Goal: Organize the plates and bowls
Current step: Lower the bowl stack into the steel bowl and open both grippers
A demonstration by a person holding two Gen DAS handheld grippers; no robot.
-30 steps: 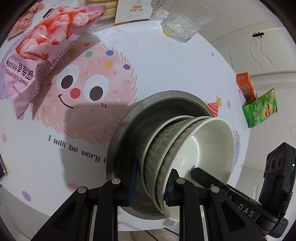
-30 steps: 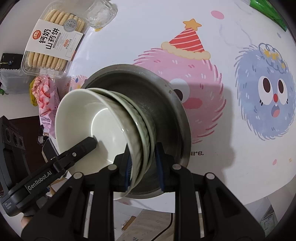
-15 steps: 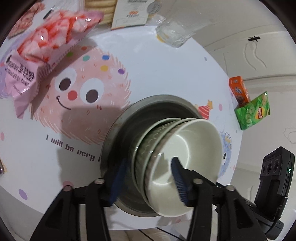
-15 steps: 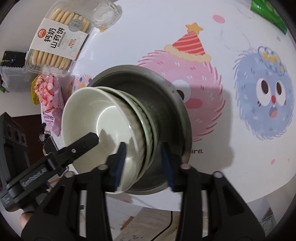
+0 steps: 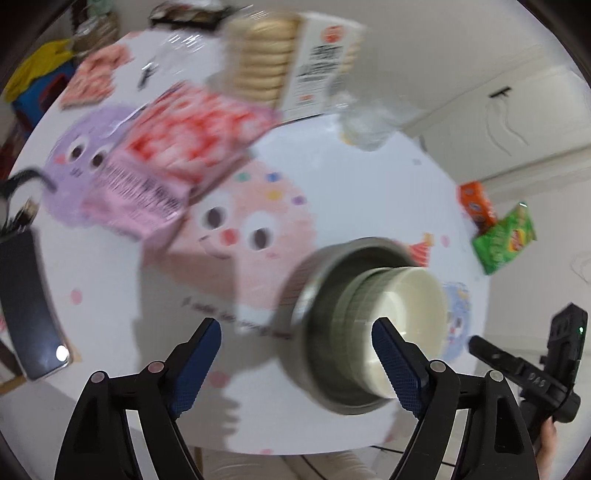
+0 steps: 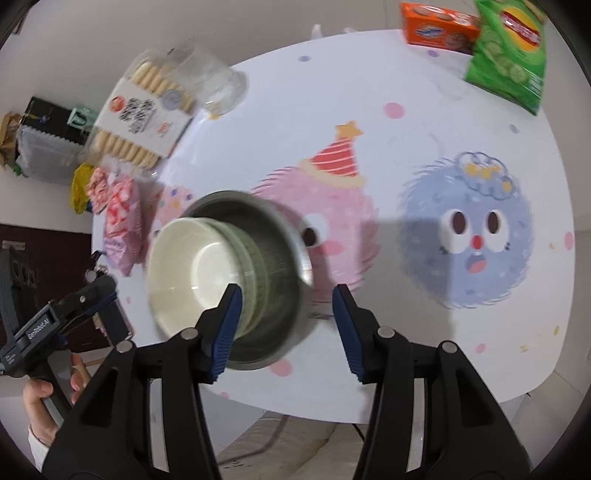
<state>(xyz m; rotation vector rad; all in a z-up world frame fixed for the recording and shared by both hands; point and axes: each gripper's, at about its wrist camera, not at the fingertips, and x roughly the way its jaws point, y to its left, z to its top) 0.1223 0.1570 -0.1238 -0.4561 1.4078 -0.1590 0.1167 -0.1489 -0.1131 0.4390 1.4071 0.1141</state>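
A stack of green-and-white ceramic bowls (image 5: pixel 399 321) sits nested in a larger metal bowl (image 5: pixel 325 295) on the round table (image 5: pixel 110 332), near its front edge. The stack also shows in the right wrist view (image 6: pixel 192 269), inside the metal bowl (image 6: pixel 273 266). My left gripper (image 5: pixel 295 362) is open and empty, raised back from the stack. My right gripper (image 6: pixel 288 328) is open and empty, also pulled back above the table edge. Each gripper shows in the other's view, held in a hand.
A pink snack bag (image 5: pixel 173 155), a biscuit tray (image 5: pixel 291 62) and a clear glass (image 5: pixel 365 122) lie at the back. An orange box (image 6: pixel 439 26) and a green chip bag (image 6: pixel 509 55) sit at the far right. A black phone (image 5: pixel 29 302) lies at the left edge.
Both grippers opened, let go of the bowl stack and drew back up and away. The stack stays in the metal bowl on the table.
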